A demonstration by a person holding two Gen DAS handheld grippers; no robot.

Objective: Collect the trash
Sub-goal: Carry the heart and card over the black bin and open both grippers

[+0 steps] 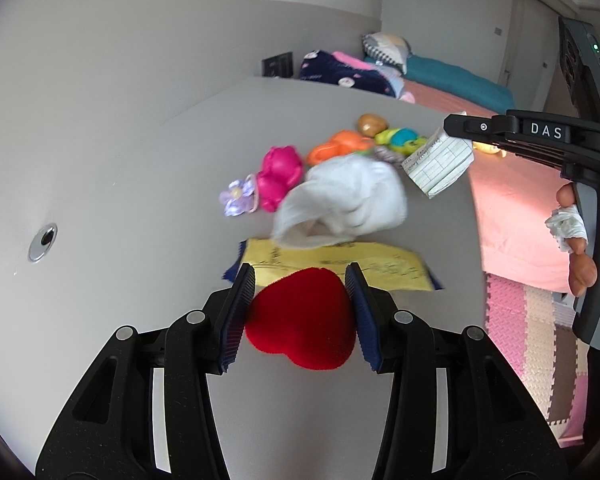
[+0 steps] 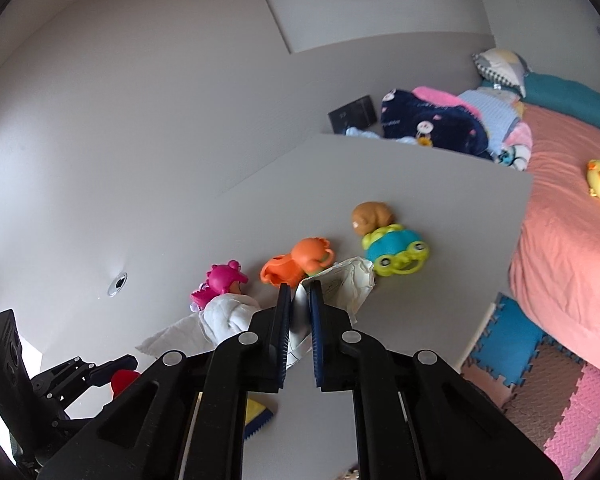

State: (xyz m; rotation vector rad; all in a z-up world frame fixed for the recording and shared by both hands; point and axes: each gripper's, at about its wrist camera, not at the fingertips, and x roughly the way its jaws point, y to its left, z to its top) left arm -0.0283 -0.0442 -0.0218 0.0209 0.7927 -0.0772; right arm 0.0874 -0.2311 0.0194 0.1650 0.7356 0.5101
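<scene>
White cloth blurred, yellow sheet half-hidden

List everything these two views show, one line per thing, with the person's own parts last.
red heart: 1, red, between the left gripper's pads
folded paper: 1, white with print, in the right gripper
white cloth: 1, white, mid-table
yellow packet: 1, yellow with blue edges, under the cloth's near side
pink toy: 1, pink, beside the cloth
purple flower: 1, lilac, left of the pink toy
orange toy: 1, orange, mid-table
frog toy: 1, green and blue, far side
brown toy: 1, brown, behind the frog
table: 1, grey
bed: 1, pink sheet, to the right
left gripper: 1, black
right gripper: 1, black
hand: 1, around the right gripper's handle, with a crumpled white wad
</scene>
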